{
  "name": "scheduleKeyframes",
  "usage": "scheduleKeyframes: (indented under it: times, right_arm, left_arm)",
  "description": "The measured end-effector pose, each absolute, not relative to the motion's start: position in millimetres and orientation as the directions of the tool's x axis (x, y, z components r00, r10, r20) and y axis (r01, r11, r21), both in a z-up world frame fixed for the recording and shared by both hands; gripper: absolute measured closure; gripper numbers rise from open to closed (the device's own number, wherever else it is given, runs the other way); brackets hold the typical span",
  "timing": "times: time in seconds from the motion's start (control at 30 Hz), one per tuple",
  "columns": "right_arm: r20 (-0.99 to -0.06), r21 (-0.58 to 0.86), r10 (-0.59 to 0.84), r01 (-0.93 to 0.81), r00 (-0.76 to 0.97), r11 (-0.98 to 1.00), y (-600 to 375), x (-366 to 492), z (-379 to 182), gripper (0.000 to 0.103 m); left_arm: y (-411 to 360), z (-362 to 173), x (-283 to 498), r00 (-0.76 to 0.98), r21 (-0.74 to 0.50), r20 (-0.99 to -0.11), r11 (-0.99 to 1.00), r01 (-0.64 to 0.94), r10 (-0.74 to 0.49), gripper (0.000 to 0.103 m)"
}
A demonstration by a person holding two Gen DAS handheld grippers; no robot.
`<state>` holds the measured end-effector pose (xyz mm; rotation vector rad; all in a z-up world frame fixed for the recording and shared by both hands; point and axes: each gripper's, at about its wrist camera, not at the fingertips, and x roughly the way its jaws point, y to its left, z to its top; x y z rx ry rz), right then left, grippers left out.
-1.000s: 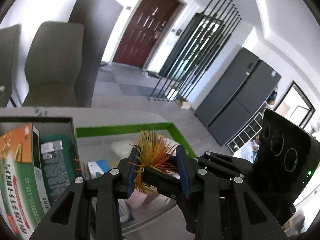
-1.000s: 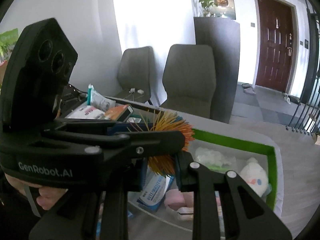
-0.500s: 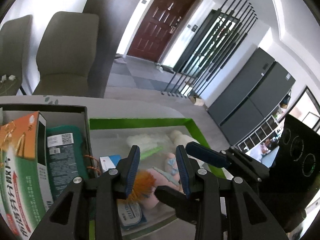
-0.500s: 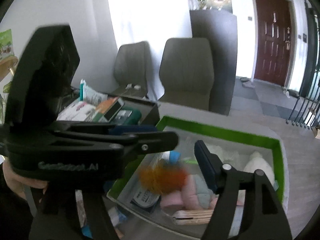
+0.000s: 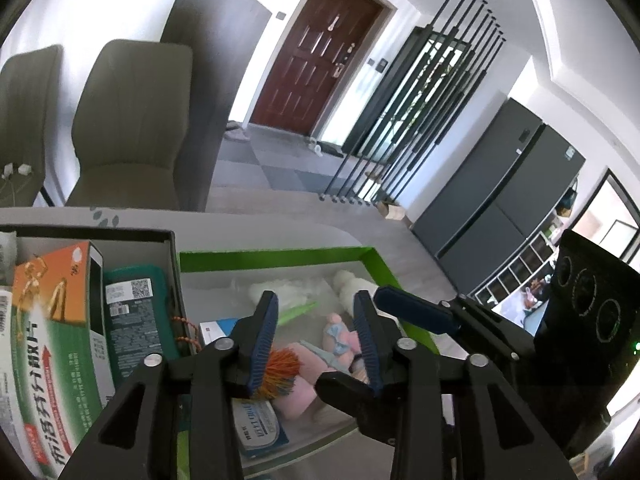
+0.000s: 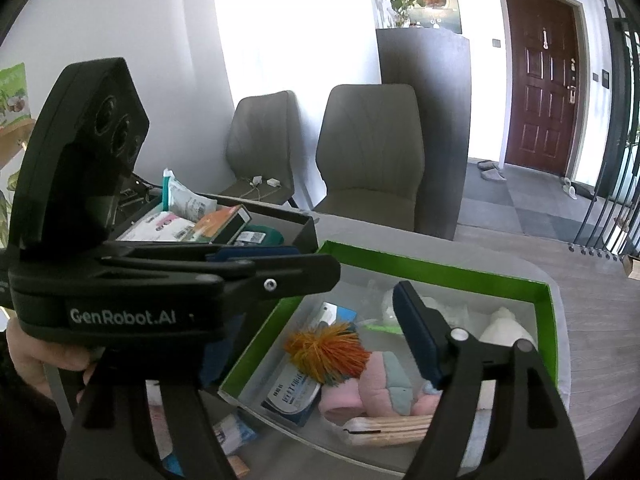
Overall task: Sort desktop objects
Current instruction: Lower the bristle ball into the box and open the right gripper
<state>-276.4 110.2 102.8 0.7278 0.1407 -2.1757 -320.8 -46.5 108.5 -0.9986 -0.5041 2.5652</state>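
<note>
The orange spiky ball (image 6: 326, 350) is lying inside the green-walled box (image 6: 440, 270), resting against a pink and grey plush toy (image 6: 380, 386) and just above a flat blue-and-white packet (image 6: 290, 396). A white soft toy (image 6: 506, 326) is sitting toward the far right corner of the same box, and a striped wooden piece (image 6: 390, 426) is lying along its near edge.

The left claw (image 5: 316, 340) is hanging over the box with its jaws parted and opening a little wider, nothing pinched between its blue pads (image 5: 262, 342); the ball (image 5: 280, 374) is showing below, beside the left pad. The right claw (image 6: 360, 320) is standing spread wide, having just been opening, with the ball lying free under the gap. A hand (image 6: 34, 362) is gripping the left tool's handle.

To the left, touching the green box, a black box (image 5: 170, 248) is holding an orange-and-green carton (image 5: 52, 344) and a dark teal packet (image 5: 134, 322). Both boxes are sitting on the grey worktop (image 5: 280, 224).
</note>
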Motion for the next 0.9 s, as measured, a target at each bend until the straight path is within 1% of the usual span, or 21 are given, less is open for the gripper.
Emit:
scheduleKeyframes:
  times: [0.03,0.07,0.1,0.47,0.67,0.9]
  right_arm:
    - [-0.540,0.143,-0.676,0.737,-0.501,-0.660,112.3,-274.9,104.9,0.024]
    - [-0.536,0.146,-0.678,0.736,-0.503,-0.661,113.9,-274.1,106.5,0.021]
    - [-0.531,0.151,-0.682,0.736,-0.503,-0.660,116.0,-272.8,108.6,0.019]
    - [-0.501,0.189,-0.704,0.730,-0.504,-0.657,127.8,-253.3,121.1,0.011]
    - [-0.477,0.186,-0.709,0.728,-0.520,-0.659,138.3,-235.3,128.5,0.011]
    - [-0.474,0.188,-0.703,0.719,-0.531,-0.670,156.4,-212.5,129.6,0.010]
  left_arm:
    - [-47.1,110.7,-318.4,-0.701,-0.439,-0.568,-0.879,-0.184,0.431,0.056]
    - [-47.0,112.5,-316.5,-0.704,-0.441,-0.562,-0.878,-0.189,0.434,0.055]
    - [-47.2,113.9,-314.6,-0.706,-0.443,-0.556,-0.875,-0.195,0.439,0.055]
    - [-62.7,132.8,-284.9,-0.756,-0.443,-0.505,-0.877,-0.189,0.417,0.055]
    - [-72.8,132.6,-265.7,-0.769,-0.437,-0.500,-0.882,-0.173,0.399,0.055]
    - [-80.5,125.2,-237.3,-0.769,-0.427,-0.521,-0.893,-0.141,0.370,0.054]
